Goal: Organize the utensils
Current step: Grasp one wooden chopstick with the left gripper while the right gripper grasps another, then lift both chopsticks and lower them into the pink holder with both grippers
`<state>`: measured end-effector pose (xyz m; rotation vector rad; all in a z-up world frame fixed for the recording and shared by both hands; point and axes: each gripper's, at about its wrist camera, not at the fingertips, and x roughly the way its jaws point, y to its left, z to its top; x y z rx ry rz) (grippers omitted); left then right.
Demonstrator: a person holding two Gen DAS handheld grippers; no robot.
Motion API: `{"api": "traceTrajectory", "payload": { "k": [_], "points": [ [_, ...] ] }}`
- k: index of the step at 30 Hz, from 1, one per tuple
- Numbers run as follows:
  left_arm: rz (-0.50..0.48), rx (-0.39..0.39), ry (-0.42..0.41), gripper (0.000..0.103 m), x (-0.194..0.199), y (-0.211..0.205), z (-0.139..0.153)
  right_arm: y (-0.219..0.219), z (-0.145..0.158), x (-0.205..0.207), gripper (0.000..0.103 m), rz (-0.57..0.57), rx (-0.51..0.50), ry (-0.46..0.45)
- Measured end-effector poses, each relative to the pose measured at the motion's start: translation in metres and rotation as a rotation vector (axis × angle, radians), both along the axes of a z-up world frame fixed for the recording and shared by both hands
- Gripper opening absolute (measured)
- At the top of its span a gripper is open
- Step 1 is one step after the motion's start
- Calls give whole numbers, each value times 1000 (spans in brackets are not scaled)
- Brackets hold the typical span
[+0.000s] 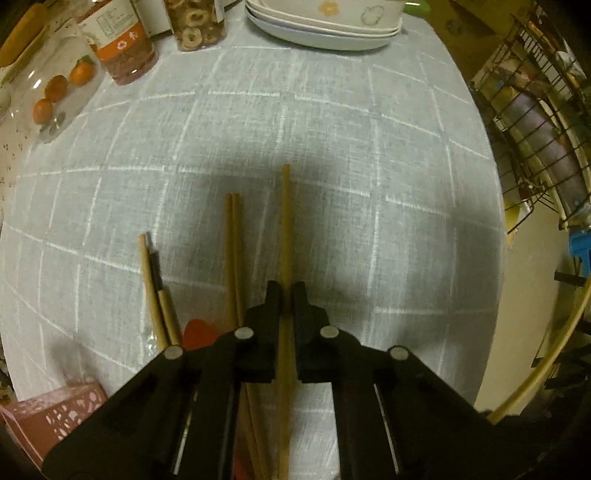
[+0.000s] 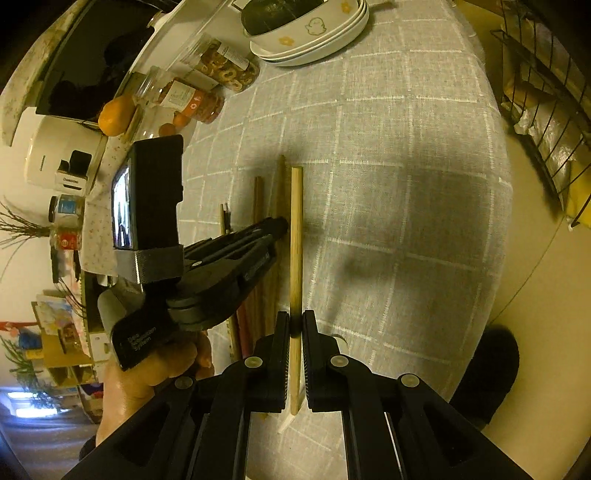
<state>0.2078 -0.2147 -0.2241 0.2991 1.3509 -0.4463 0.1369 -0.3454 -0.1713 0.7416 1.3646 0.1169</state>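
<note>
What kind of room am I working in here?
Probably a home dining or kitchen area: a clothed table with stacked dishes, snack jars, loose chopsticks, and a white cooker-like appliance.

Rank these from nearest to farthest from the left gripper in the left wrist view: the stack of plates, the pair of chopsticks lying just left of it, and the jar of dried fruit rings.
1. Pair of chopsticks, lying on the cloth just left of the left gripper.
2. Jar of dried fruit rings, far across the table, upper left.
3. Stack of plates, at the far edge, top centre; it and the jar are nearly level, so that order is uncertain.
</note>
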Motion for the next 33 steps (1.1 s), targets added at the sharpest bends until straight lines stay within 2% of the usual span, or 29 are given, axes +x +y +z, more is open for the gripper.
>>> {"api": "traceTrajectory", "payload": {
  "k": [5,8,12,14,20,24,26,28,33],
  "points": [
    [6,-85,-49,7,-19,22,38,6,12,-4,7,7,-5,-42],
    [0,-110,-101,7,-37,38,62,14,24,-8,7,27,-16,-85],
    [2,-163,-172,7,-68,69,94,24,42,-16,7,51,-67,-141],
    [2,-180,-206,7,-70,76,112,31,54,-20,7,73,-105,-181],
    [-5,-265,-312,7,-101,107,147,55,91,-34,7,143,-202,-299],
    [19,-344,-406,7,-123,137,174,72,114,-38,7,177,-252,-376],
    [47,-384,-427,7,-127,150,186,80,125,-40,7,197,-277,-415],
    [54,-414,-468,7,-133,160,201,88,135,-42,7,208,-282,-448],
    [79,-433,-595,7,-142,187,233,106,156,-40,7,220,-263,-517]
  ]
}}
